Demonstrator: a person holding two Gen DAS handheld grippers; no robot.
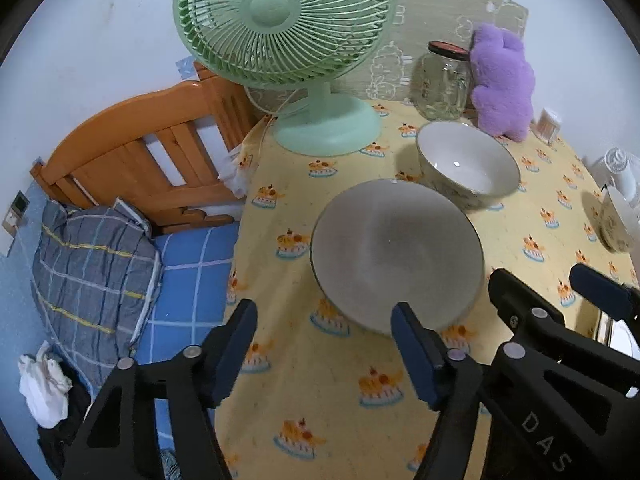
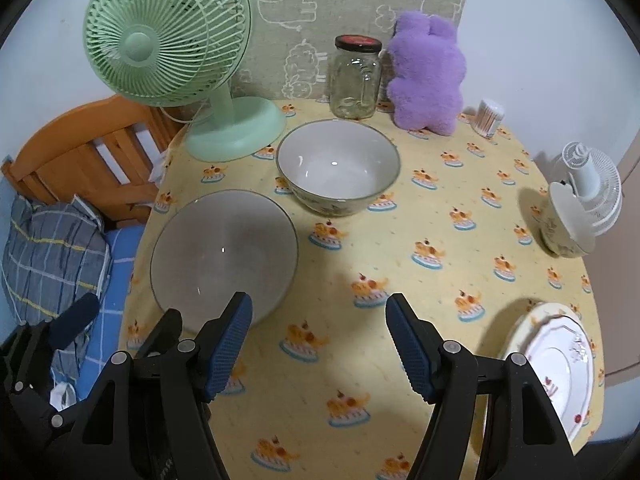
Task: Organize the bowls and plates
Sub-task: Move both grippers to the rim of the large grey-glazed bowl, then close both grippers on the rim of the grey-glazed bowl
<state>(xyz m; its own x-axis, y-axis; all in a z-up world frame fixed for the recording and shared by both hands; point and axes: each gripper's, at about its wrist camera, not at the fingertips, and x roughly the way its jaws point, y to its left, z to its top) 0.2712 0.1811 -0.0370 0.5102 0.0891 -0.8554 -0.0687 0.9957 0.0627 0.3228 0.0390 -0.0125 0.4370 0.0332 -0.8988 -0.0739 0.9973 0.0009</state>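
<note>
Your left hand-held gripper jaws apart, empty, near grey bowl rim for pickup; right hand-held gripper apart, empty over worktop.

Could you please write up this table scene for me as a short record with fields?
surface: table under a yellow cloth
bowls: grey bowl nearest, white bowl behind it, small bowl at right, tilted
plate: plate near the right edge
other items: green fan, jar, purple plush toy
left gripper: jaws open, empty
right gripper: jaws open, empty
</note>
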